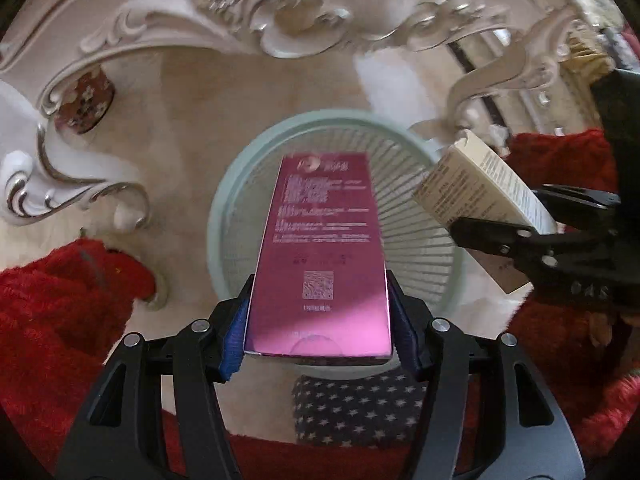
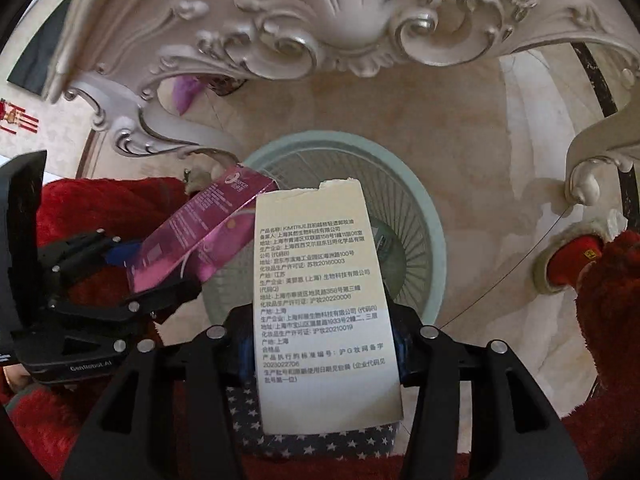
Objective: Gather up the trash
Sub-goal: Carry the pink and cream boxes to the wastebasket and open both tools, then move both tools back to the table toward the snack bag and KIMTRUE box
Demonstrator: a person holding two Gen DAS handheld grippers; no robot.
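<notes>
above green basket [image 1: 224, 200]: left jaws clamp pink box [image 1: 320, 256], right jaws clamp cream box [image 2: 324, 300].

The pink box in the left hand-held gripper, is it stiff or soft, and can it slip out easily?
The pink box probably is thin, fairly stiff card: its flat faces and straight edges keep their shape between the pads of the left hand-held gripper. Its glossy surface may be slippery. It is held only near one end, so it could pivot. It is likely light and would drop flat into the bin.
</notes>
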